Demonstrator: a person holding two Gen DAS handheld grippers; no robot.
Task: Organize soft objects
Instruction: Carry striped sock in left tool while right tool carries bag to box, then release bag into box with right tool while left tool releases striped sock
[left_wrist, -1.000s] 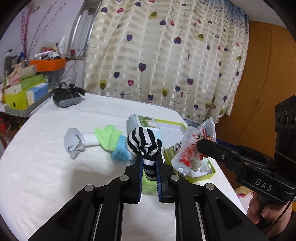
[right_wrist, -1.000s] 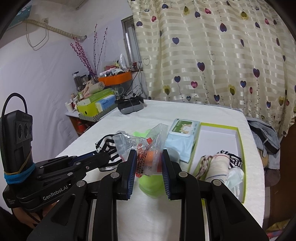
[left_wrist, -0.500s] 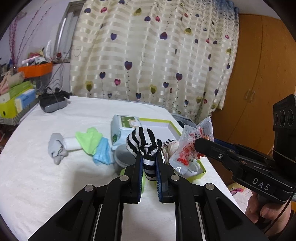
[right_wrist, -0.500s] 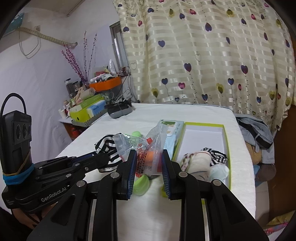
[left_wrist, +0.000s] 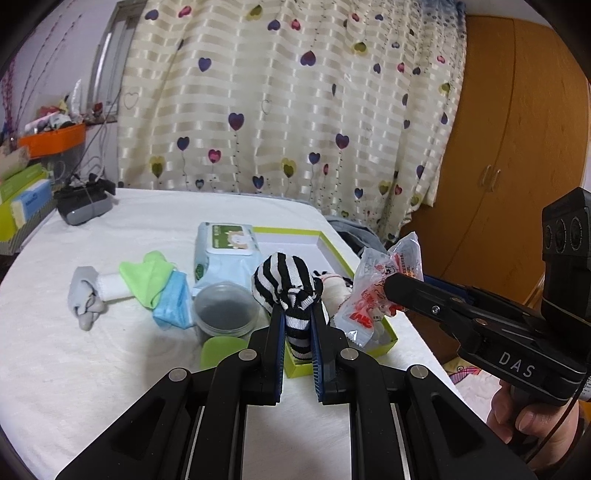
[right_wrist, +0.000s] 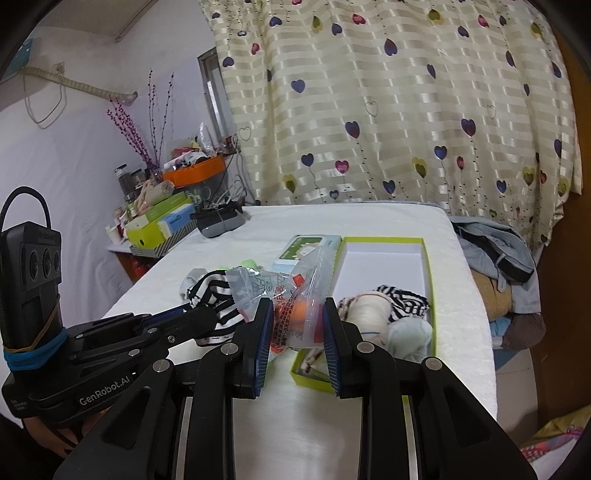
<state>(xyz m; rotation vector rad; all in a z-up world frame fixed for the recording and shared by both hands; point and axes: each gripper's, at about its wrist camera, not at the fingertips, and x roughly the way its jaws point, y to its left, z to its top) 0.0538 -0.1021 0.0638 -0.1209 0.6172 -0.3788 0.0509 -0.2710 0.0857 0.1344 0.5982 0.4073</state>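
Note:
My left gripper (left_wrist: 298, 314) is shut on a black-and-white striped sock (left_wrist: 286, 282), held above the near end of the green-rimmed box (left_wrist: 386, 341). My right gripper (right_wrist: 297, 314) is shut on a clear plastic packet with red print (right_wrist: 291, 310), also seen in the left wrist view (left_wrist: 373, 295). The box (right_wrist: 426, 258) holds a cream roll (right_wrist: 369, 306), a striped piece (right_wrist: 406, 301) and a pale blue cloth (right_wrist: 410, 334). On the white table lie a grey sock (left_wrist: 84, 299), a green cloth (left_wrist: 146, 275) and a blue cloth (left_wrist: 175, 302).
A wet-wipes pack (left_wrist: 225, 254) leans on the box's left side. A round lidded tub (left_wrist: 225, 314) with a green lid (left_wrist: 221, 350) stands before it. A dark device (left_wrist: 83, 203) sits at the far left. Clothes (right_wrist: 495, 258) pile beyond the table's right edge.
Both grippers have pulled back and shifted right, holding their loads; the box and tub now show more fully, and the table items sit further left in view.

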